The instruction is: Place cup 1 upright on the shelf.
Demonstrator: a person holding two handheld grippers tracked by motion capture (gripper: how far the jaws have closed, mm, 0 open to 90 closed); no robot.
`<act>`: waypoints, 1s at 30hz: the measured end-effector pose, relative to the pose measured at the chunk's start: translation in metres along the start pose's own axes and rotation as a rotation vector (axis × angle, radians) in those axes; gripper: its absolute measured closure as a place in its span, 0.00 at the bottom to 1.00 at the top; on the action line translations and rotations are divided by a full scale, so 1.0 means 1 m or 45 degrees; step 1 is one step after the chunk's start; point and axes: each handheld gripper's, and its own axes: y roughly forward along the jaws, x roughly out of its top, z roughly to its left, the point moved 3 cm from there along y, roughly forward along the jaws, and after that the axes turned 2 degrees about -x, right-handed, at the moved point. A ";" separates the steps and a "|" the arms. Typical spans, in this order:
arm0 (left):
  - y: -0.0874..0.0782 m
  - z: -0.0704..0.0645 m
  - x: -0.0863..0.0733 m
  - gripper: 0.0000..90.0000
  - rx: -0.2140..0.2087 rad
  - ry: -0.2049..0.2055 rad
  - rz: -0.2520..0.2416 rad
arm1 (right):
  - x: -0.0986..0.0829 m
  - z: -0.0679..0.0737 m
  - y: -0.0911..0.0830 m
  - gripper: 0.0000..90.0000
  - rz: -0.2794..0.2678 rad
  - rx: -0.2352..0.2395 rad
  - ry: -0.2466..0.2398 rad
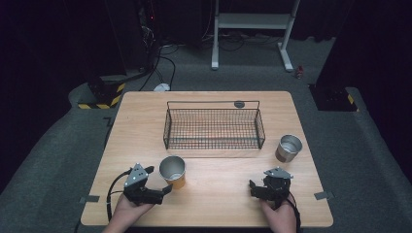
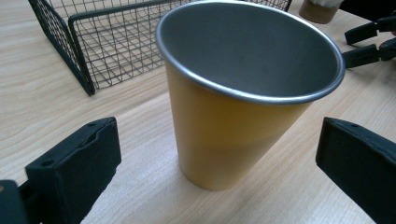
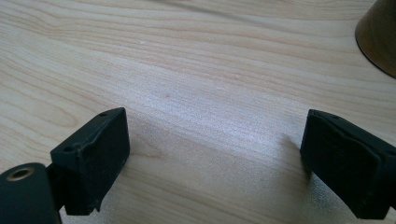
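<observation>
Step in hand looked like the approach to a grasp: left gripper (image 1: 164,187) sat just beside the yellow cup (image 1: 173,171), jaws spread wide, nothing held. In the left gripper view the cup (image 2: 233,116) stood upright on the counter (image 2: 42,112) between the two jaws, neither one touching its wall. Cup was empty, metal inside, near the front of the counter and a little left of centre.

Right gripper (image 1: 252,185) rested low over bare wood at the front right, jaws also apart and holding nothing. Its own view had the base of a brown cup (image 3: 380,39) at the upper right corner, well off the jaws.

Next move, my guess: push the left gripper forward a touch so the jaws straddle the cup body below the rim, then close. The cup tapers toward its base, so a low grip could slip; mid-height looked safer.

Room: wire basket (image 1: 214,127) sat behind the cup toward the far edge, near but apart, its top rim the thing to clear if the cup goes in. A second metal cup (image 1: 289,148) stood just right of the basket. Open counter lay between the two grippers. Front edge was close under both hands.
</observation>
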 end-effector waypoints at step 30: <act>0.031 -0.009 0.009 0.01 -0.005 0.017 -0.046 | 0.000 0.000 0.000 0.09 0.000 0.002 -0.001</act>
